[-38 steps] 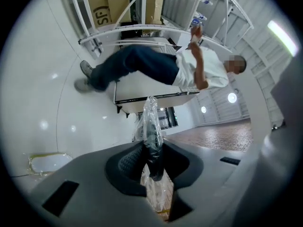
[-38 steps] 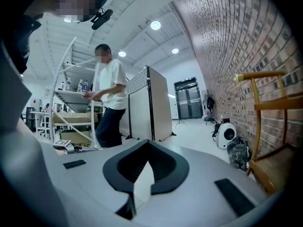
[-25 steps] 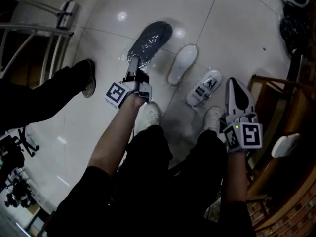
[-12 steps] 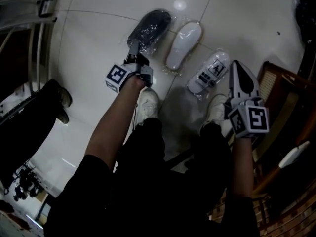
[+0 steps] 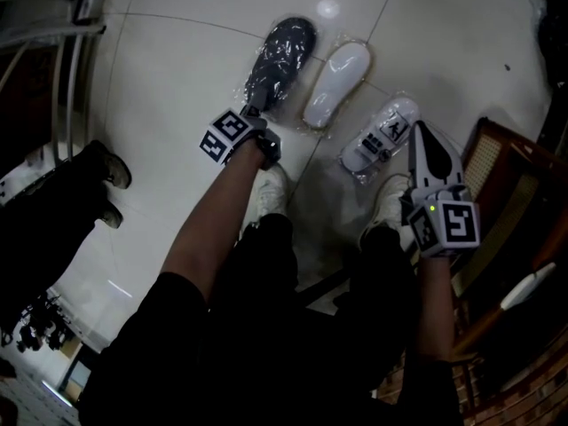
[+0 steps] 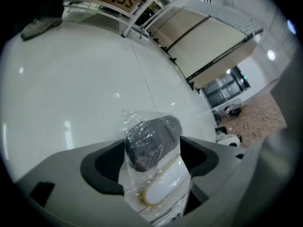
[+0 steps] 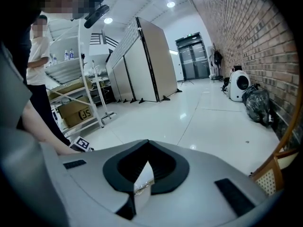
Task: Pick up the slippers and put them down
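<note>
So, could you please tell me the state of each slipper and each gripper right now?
Left gripper: jaws opening, bagged dark slipper between them.
Bagged dark slipper: lying on the floor.
White slipper: lying on the floor, untouched.
Labelled bagged slipper: lying on the floor, untouched.
Right gripper: shut on a thin white edge; the rest is hidden.

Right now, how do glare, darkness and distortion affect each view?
Head view: dim, lamp glare spots on the glossy floor, the person's dark clothes lose detail. Left gripper view: fisheye bends the floor, the bagged dark slipper glints. Right gripper view: brightest, brick wall curves, corners black.
</note>
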The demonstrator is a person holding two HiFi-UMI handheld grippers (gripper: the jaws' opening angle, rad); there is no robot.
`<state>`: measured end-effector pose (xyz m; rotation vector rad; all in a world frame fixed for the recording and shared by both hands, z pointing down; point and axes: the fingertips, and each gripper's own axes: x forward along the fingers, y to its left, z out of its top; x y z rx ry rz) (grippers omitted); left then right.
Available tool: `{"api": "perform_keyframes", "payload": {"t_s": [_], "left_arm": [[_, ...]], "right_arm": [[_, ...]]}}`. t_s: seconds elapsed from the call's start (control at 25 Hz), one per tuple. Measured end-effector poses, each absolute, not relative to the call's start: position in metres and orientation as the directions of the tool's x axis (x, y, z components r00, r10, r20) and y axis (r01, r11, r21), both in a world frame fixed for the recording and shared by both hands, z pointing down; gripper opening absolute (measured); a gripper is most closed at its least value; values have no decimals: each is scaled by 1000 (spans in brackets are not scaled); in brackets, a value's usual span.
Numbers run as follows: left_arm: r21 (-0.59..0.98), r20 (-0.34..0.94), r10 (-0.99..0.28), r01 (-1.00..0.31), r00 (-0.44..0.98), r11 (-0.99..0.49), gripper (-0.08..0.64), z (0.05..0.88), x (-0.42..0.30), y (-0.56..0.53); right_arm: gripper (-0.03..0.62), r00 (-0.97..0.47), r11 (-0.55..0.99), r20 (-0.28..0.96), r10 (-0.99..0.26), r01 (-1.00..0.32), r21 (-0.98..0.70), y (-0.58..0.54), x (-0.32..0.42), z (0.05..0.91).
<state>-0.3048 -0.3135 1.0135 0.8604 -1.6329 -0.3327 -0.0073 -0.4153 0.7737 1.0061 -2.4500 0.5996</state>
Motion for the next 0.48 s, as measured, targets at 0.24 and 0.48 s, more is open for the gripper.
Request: {"api": "perform_keyframes", "payload": {"t_s": [0.24,0.48], "left_arm": [[399,854,-516,-546,-72,737,416,1019,-311,-280],[410,780,-625,-741,-17,532,414,959,-299,-320]], "right_arm": [[8,-652,653,527,-545,-724,-221,-413,-7,769],[8,-634,636,512,-580,-745,-203,-423,-12,755]]}}
